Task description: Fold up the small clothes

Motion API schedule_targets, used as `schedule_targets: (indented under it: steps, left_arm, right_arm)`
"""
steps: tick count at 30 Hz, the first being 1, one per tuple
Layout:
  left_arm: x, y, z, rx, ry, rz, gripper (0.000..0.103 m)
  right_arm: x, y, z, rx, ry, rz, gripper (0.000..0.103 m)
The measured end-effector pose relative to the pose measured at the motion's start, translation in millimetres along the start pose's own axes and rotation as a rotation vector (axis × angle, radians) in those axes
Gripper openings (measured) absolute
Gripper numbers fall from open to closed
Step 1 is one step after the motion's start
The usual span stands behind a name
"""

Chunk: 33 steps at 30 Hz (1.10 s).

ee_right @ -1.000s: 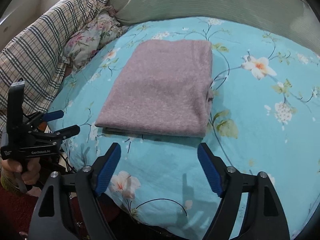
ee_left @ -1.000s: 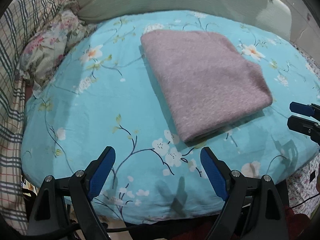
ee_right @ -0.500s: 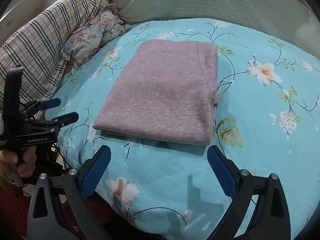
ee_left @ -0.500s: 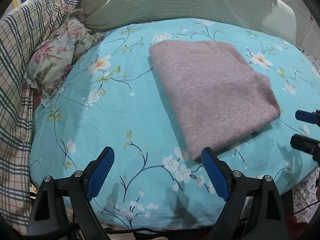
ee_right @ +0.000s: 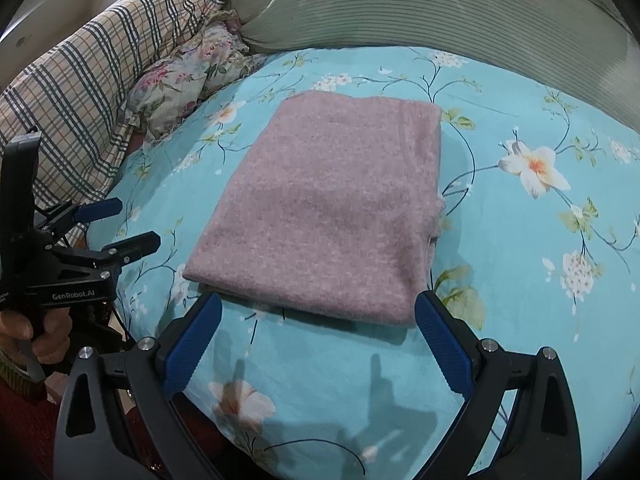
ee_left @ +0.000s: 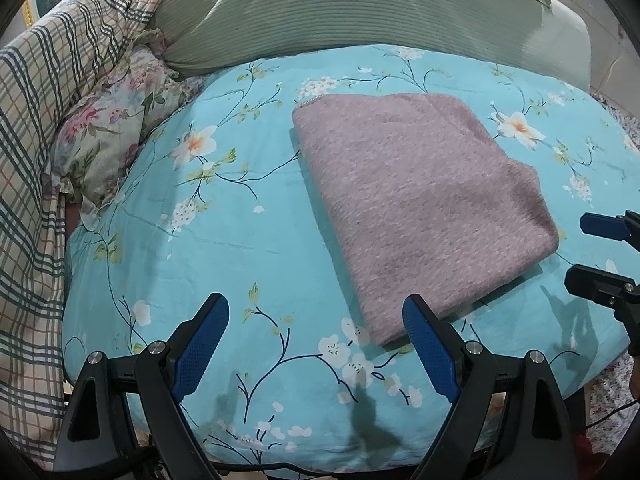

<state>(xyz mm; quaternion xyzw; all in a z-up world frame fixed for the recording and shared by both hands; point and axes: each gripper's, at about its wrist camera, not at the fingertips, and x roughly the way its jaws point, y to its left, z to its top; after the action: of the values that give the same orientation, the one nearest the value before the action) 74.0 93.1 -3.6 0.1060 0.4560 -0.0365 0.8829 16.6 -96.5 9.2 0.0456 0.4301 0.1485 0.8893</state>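
Observation:
A pinkish-mauve knitted garment lies folded into a flat rectangle on the turquoise flowered bedsheet. My left gripper hovers open over the sheet just in front of the garment's near corner, with nothing between its blue pads. In the right wrist view the same garment lies just beyond my right gripper, which is wide open and empty at the fold's near edge. The left gripper appears at the left of that view, and the right gripper shows at the right edge of the left wrist view. Neither gripper touches the cloth.
A plaid blanket and a flowered pillow are piled along the left side. A green striped pillow runs across the back. A person's hand grips the left gripper's handle. The bed's front edge drops off below both grippers.
The right gripper's jaws have spread wider. Both views have shifted a little, and the folded garment lies where it was.

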Motion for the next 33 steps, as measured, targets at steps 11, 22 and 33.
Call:
schedule_targets:
  steps: [11, 22, 33]
  left_arm:
    - [1.7, -1.1, 4.8, 0.001, 0.0, 0.002, 0.089]
    - [2.3, -4.1, 10.1, 0.009, -0.001, -0.009, 0.089]
    - [1.4, -6.7, 12.8, 0.012, 0.001, -0.009, 0.089]
  right_arm:
    - [4.0, 0.9, 3.8, -0.007, 0.006, 0.009, 0.097]
    - [3.2, -0.2, 7.5, -0.006, -0.001, 0.013, 0.098]
    - [4.3, -1.2, 11.3, -0.014, 0.002, 0.015, 0.098]
